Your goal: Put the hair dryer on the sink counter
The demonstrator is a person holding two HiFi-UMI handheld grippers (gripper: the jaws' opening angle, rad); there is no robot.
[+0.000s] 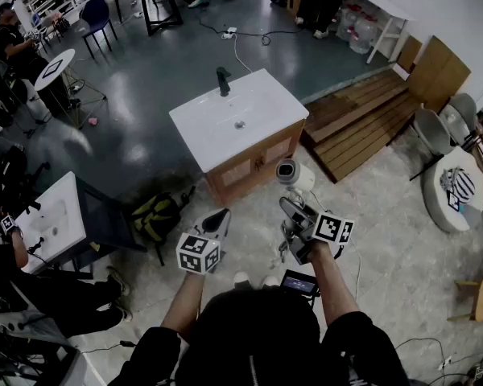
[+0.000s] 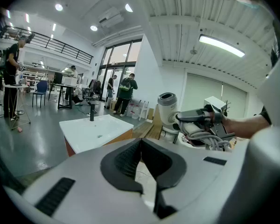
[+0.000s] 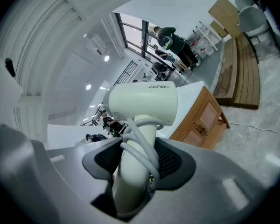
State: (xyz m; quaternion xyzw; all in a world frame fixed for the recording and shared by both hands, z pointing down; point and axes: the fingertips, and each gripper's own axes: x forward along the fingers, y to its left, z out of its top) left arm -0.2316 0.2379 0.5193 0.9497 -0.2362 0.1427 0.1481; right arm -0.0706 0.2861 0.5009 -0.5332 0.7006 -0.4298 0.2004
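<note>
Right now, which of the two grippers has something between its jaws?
The right gripper: its jaws clamp the white hair dryer by its handle. The left gripper has its jaws closed together on nothing.

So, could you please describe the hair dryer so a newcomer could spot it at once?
Find the white sink counter on its wooden cabinet, mid-floor. This side of it, the right tongs hold the hair dryer by its handle. It is white, with a round grey mouth and its cord looped round the handle.

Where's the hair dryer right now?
Head view, right of centre: hair dryer clamped by its handle in the right gripper, in the air just short of the sink counter.
</note>
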